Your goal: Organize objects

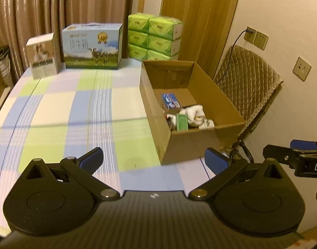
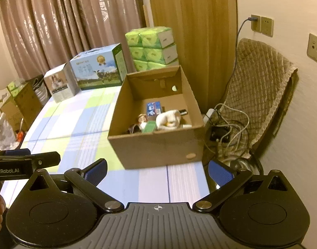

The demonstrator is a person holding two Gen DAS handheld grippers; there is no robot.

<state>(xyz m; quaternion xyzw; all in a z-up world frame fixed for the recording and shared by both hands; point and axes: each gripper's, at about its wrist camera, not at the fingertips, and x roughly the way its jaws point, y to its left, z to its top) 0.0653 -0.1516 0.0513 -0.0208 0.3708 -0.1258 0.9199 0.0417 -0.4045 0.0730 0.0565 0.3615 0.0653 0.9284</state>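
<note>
Cardboard box [image 1: 199, 139] taken as landmark: open-topped, sitting on the checked tablecloth [image 1: 54, 103] at the table's right edge, just beside a quilted chair [image 1: 247, 78]. Inside, toward the near wall: a blue packet [image 1: 171, 101], a white soft toy [image 2: 168, 119], a green packet [image 1: 182, 122], a small figurine [image 2: 142, 118]. Behind the box: stacked green tissue packs [image 1: 156, 37], a milk carton case [image 1: 92, 45], a smaller grey box [image 1: 44, 55]. Nothing loose visible on the cloth in front of the box.

Left gripper [image 1: 153, 160] spread wide, empty, hovering over the cloth near the box's front left corner. Right gripper [image 2: 157, 174] likewise released, nothing between its blue pads [image 2: 219, 174], in front of the box's near wall.

Risks, as judged:
- Box close to the table edge; a push from the left could slide it off toward the chair and the cables [image 2: 231, 124] below.
- Grippers side by side, nearly touching; a careless swing could knock one against the other.
- Blurred frames suggest fast motion; clipping the near wall could tip the contents.
- Wide jaws catching the rim on a downward reach.
</note>
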